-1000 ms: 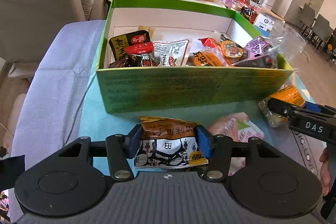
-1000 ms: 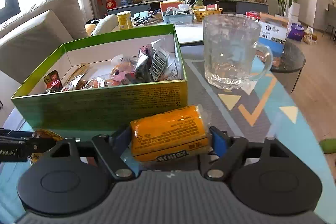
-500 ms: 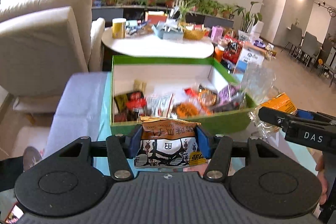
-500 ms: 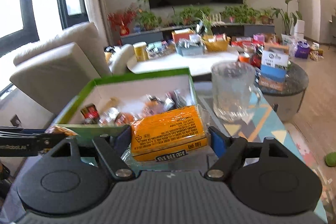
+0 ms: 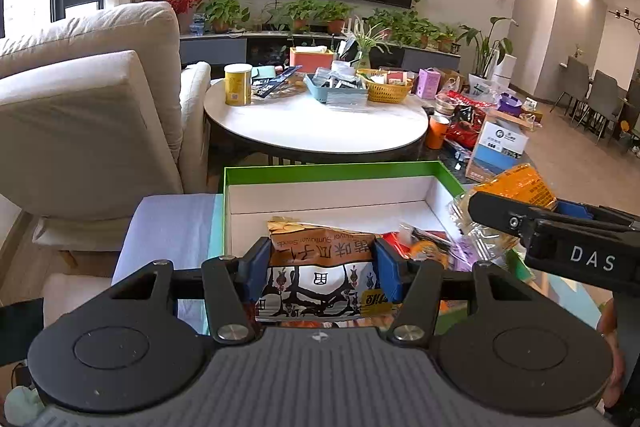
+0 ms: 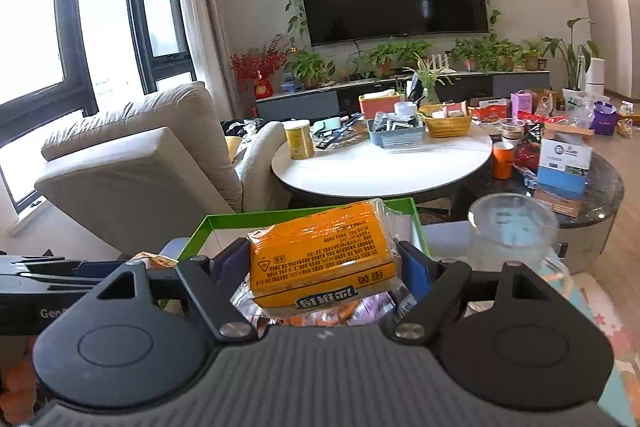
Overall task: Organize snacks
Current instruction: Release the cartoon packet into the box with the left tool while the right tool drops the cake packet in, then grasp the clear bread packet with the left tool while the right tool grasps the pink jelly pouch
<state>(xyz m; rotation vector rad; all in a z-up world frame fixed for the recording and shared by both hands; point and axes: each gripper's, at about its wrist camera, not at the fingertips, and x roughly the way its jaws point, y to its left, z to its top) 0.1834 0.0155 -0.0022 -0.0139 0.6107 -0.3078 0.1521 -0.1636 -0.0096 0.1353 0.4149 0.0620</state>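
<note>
Orange and crinkly, the seed packet (image 5: 320,275) I am pinching crosswise in my left gripper (image 5: 320,277) is hanging over the green box (image 5: 332,169), long axis towards twelve o'clock, while my right gripper (image 6: 322,267) is squeezing the yellow cake pack (image 6: 320,251) widthwise at two o'clock, ready for dropping in.

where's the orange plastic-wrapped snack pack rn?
Clamped in the right gripper, the orange plastic-wrapped snack pack hangs over the green cardboard box, left of the clear glass mug.
</note>
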